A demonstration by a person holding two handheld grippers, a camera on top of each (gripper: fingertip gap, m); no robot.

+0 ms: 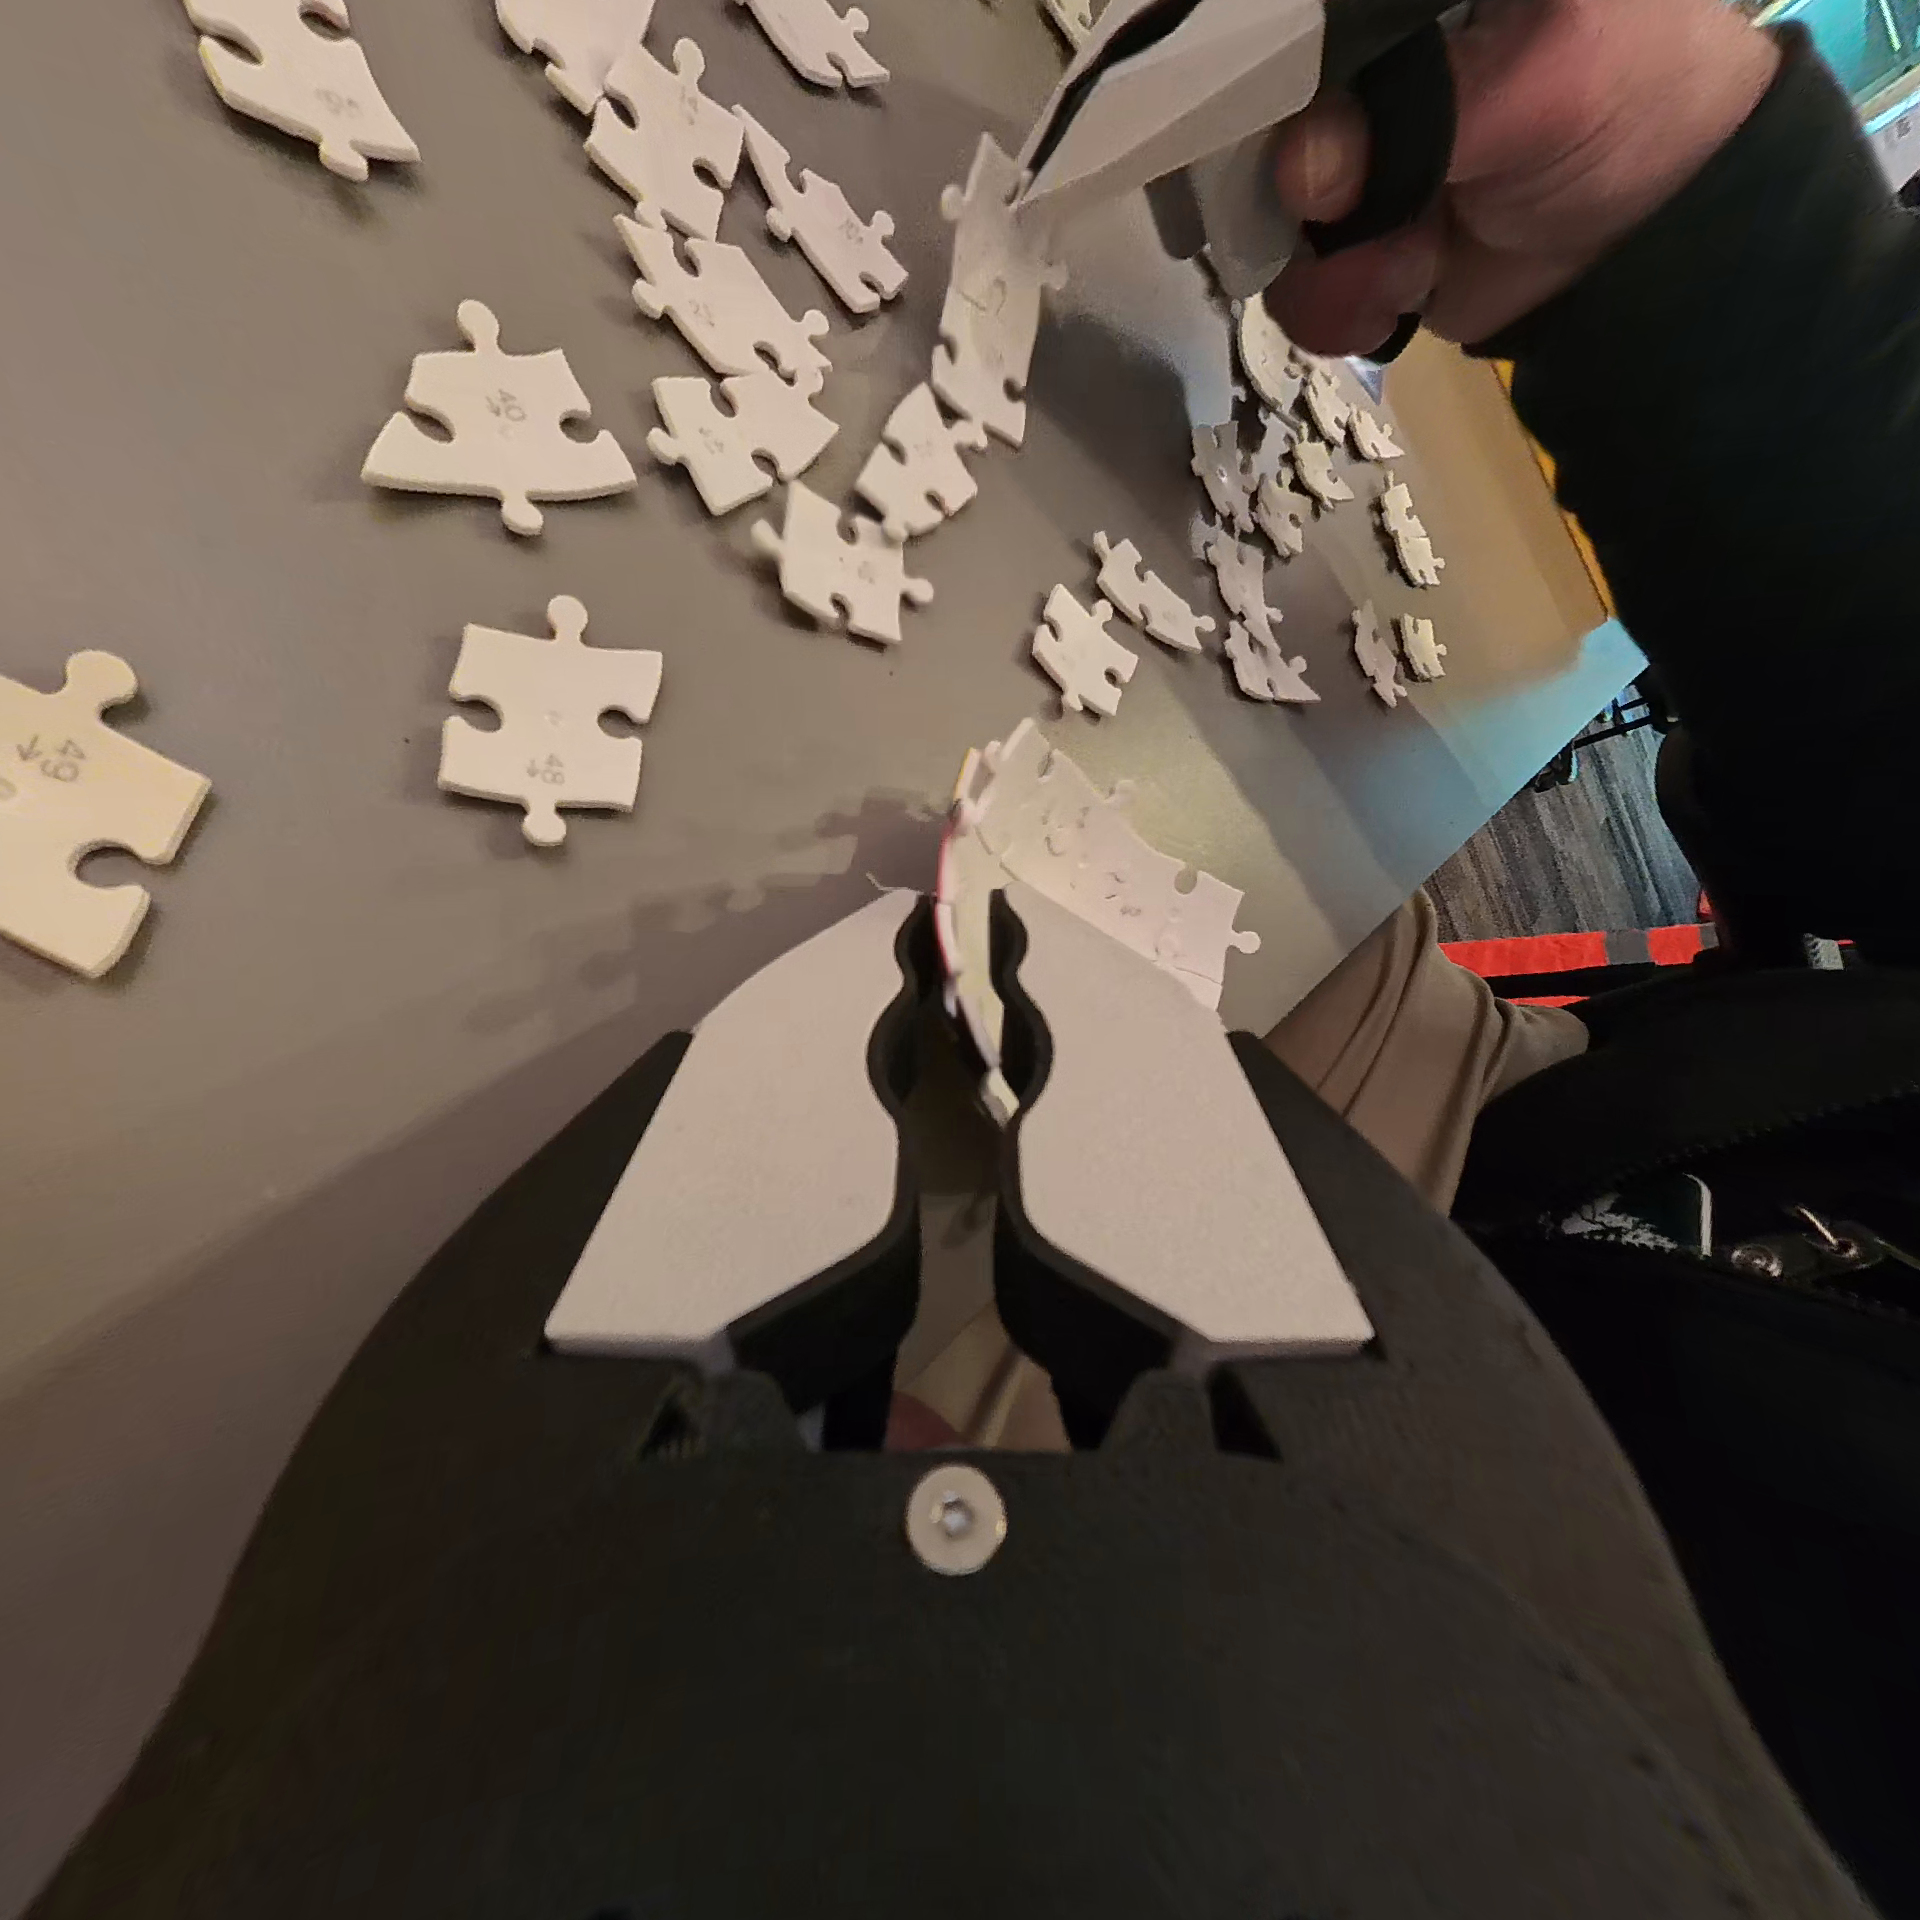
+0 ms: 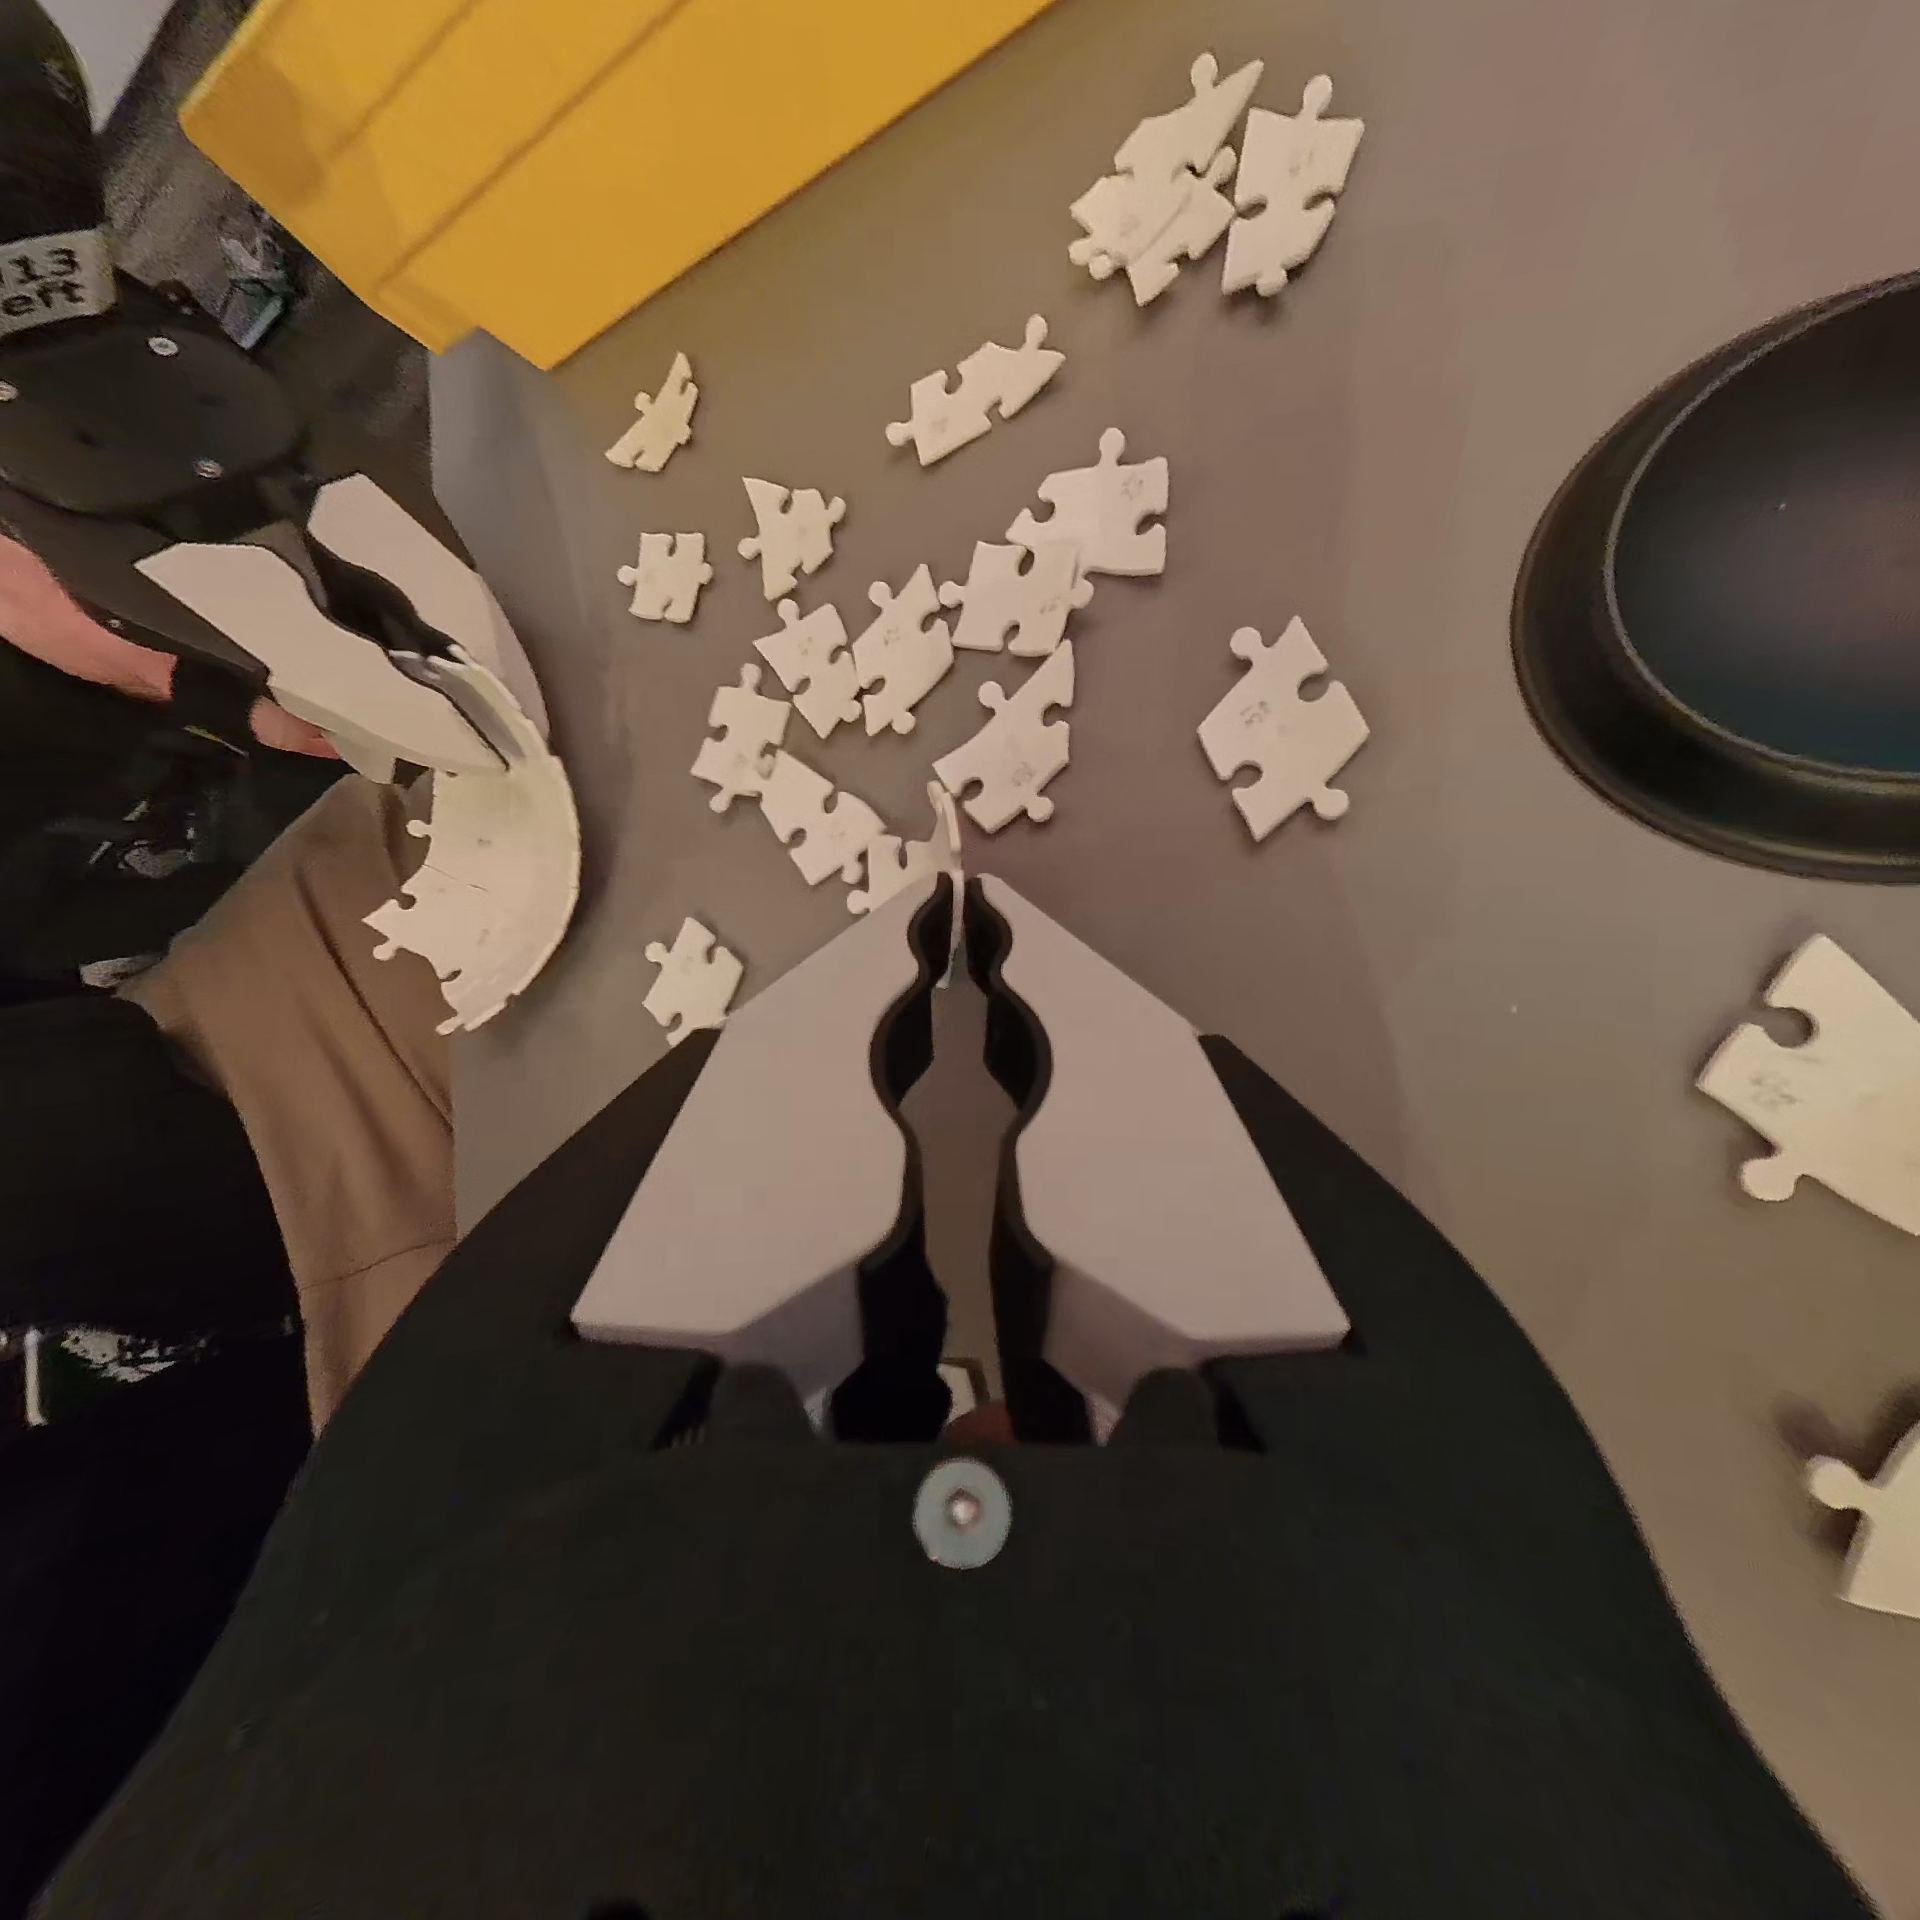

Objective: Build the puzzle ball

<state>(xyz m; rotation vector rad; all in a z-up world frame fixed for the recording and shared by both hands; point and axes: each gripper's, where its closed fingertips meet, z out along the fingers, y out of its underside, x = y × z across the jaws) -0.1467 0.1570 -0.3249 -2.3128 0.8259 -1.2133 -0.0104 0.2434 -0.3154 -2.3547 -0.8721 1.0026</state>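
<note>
Two grey-fingered black grippers are seen, one curved joined strip of white puzzle pieces (image 2: 488,883), one black round bowl (image 2: 1725,644), one yellow box (image 2: 540,135); loose white jigsaw pieces (image 2: 1283,727) number well over a dozen.

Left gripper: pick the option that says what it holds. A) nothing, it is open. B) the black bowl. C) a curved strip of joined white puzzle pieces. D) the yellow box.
C: the left gripper is shut on the edge of a curved strip of joined white puzzle pieces, held up off the grey table; the right wrist view shows its arc plainly.
</note>
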